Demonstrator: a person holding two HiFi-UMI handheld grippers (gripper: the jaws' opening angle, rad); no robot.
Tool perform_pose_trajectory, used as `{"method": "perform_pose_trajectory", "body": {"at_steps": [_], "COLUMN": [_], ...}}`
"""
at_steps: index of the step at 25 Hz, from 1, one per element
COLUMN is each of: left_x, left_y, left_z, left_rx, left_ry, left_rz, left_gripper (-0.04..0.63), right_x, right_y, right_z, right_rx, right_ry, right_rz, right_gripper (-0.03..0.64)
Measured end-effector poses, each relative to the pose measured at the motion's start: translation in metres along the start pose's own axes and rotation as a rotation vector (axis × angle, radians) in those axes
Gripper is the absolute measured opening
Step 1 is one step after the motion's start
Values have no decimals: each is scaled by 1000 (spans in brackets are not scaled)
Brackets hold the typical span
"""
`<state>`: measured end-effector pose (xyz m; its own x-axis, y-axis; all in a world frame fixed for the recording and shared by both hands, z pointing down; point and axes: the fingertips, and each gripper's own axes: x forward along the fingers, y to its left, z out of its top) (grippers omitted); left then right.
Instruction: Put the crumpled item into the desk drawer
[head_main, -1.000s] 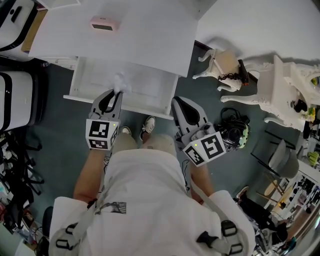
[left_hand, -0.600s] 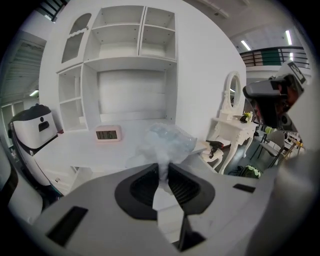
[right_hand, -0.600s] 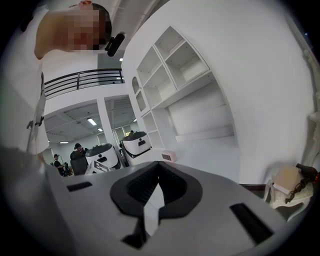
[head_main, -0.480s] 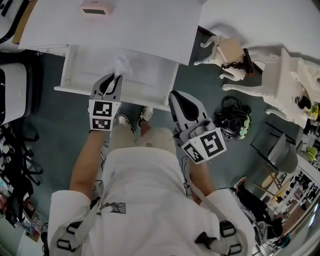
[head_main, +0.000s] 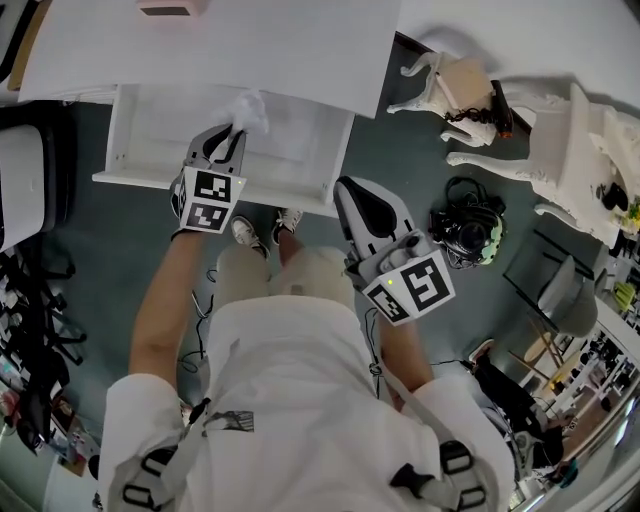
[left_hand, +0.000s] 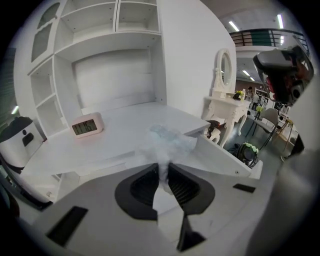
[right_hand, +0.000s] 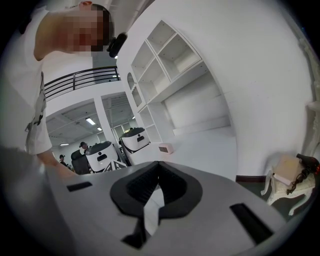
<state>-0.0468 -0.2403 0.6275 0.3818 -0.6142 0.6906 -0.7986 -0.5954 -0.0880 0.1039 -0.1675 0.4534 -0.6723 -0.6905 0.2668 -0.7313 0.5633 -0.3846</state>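
Observation:
In the head view my left gripper (head_main: 235, 132) reaches over the open white desk drawer (head_main: 140, 135), shut on a crumpled white item (head_main: 248, 106) that sticks out past its tips above the drawer's inside. The left gripper view shows the crumpled item (left_hand: 168, 143) pinched between the dark pads (left_hand: 183, 186), with the drawer's side wall (left_hand: 227, 157) to the right. My right gripper (head_main: 352, 195) hangs beside the drawer's right front corner, over the floor. In the right gripper view its jaws (right_hand: 159, 169) meet with nothing between them.
A pink clock (left_hand: 86, 125) stands on the white desk top (head_main: 220, 50) behind the drawer. The person's shoes (head_main: 246, 236) are under the drawer front. A white stool (head_main: 452, 80), a white dressing table (head_main: 590, 140) and a dark headset (head_main: 468, 232) stand at the right.
My left gripper has carried the crumpled item farther in over the drawer and lower. The right gripper has sunk slightly beside the drawer's corner. Both stay shut.

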Motion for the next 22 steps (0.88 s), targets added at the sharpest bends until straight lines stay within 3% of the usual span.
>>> {"method": "perform_pose_trajectory", "body": {"at_steps": [7, 14, 22], "left_x": [27, 58, 82], "left_y": [-3, -12, -15], "left_z": [-13, -26, -29], "left_rx": [66, 98, 130], "left_ry": [55, 162, 212], "left_rz": [-40, -116, -136], "left_gripper": [66, 66, 66], "right_x": [9, 13, 15], "right_y": [-13, -25, -39], "right_z": [-16, -29, -32], "right_rx": [47, 68, 82], "right_ry": [15, 35, 41], "right_rz": [-4, -3, -4], "right_gripper": [9, 9, 9]}}
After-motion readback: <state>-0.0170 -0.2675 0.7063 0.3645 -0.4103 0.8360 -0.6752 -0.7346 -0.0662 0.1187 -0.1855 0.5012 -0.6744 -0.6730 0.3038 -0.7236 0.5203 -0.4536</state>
